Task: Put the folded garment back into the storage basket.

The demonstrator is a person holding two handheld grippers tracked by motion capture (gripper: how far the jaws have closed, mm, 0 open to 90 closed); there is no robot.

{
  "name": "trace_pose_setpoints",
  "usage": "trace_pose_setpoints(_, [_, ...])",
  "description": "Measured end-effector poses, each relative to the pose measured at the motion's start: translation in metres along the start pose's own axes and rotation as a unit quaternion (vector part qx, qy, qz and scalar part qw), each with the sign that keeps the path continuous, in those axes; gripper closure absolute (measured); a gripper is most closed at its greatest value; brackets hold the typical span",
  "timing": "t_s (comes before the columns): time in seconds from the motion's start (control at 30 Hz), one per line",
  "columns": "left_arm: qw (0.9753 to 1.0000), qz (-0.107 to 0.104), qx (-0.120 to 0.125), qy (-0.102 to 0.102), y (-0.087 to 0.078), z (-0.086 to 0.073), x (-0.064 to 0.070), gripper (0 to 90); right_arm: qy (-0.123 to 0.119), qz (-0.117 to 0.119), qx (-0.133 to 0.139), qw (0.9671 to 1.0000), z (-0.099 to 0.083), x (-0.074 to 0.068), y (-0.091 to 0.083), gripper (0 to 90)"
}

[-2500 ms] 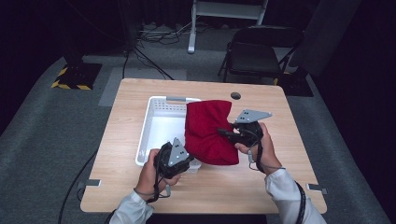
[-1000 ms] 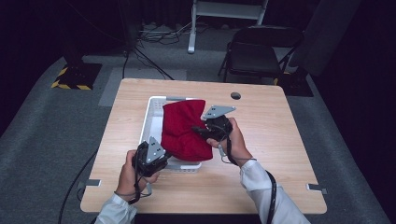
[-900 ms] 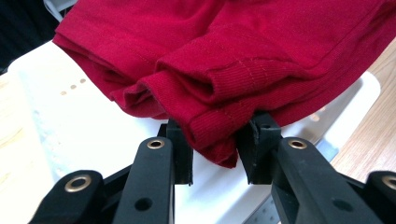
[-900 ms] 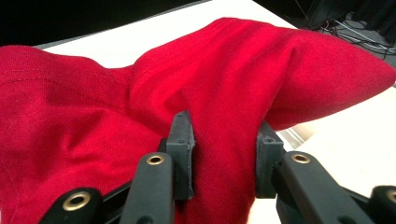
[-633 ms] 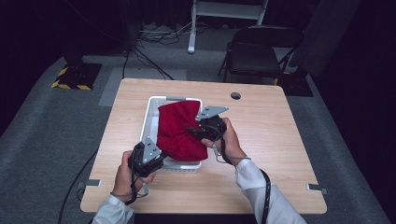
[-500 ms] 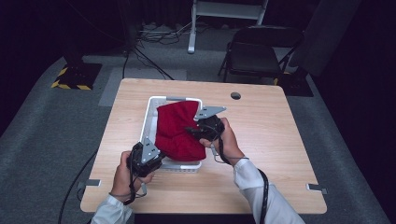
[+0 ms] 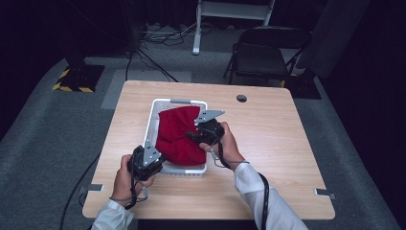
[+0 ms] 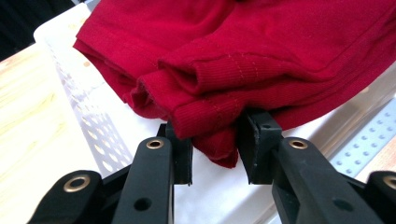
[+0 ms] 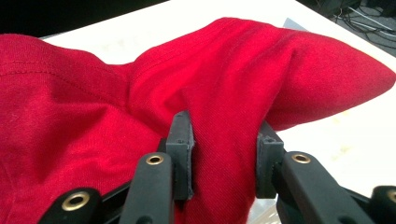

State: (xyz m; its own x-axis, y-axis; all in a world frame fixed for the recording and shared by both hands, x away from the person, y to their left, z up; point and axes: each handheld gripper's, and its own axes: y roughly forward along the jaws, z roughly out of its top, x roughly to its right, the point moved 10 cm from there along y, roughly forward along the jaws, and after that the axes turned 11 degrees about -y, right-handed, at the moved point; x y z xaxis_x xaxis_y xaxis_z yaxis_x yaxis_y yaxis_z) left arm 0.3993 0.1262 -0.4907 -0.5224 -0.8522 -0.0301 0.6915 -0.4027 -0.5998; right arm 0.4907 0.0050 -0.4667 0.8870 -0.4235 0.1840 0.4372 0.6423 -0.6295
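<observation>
Both grippers, left gripper [image 7: 154, 156] at seven o'clock and right gripper [image 7: 196, 135] at three, pinch the folded red cotton garment [image 7: 178, 135] over the white perforated plastic basket [image 7: 152, 120]; lowering and releasing comes next, I'd say.

The red cloth [image 7: 176, 137] is soft and bunched up; it sits in the white basket [image 7: 152, 120]; both grippers pinch its edges.

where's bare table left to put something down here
Bare wood lies right of the white basket, out to the table edge, and in a narrower strip left of it. Crowded: the basket, where both grippers hold the red cloth.
</observation>
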Motion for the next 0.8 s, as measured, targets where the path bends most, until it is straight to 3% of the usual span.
trace_pose_setpoints(0.43, [0.9998,0.016,-0.012,0.002,0.005,-0.008,-0.008,67.8,-0.001,0.0,-0.02,0.9998,-0.001,-0.004,0.016,66.8])
trace_pose_setpoints(0.53, [0.9994,0.024,-0.02,0.014,0.007,-0.011,-0.01,67.8,0.002,0.002,-0.023,0.9997,-0.004,-0.005,0.019,66.6])
trace_pose_setpoints(0.8, [0.9995,0.022,-0.022,0.012,0.009,-0.012,-0.008,67.8,0.005,0.004,-0.024,0.9997,-0.007,-0.004,0.021,66.2])
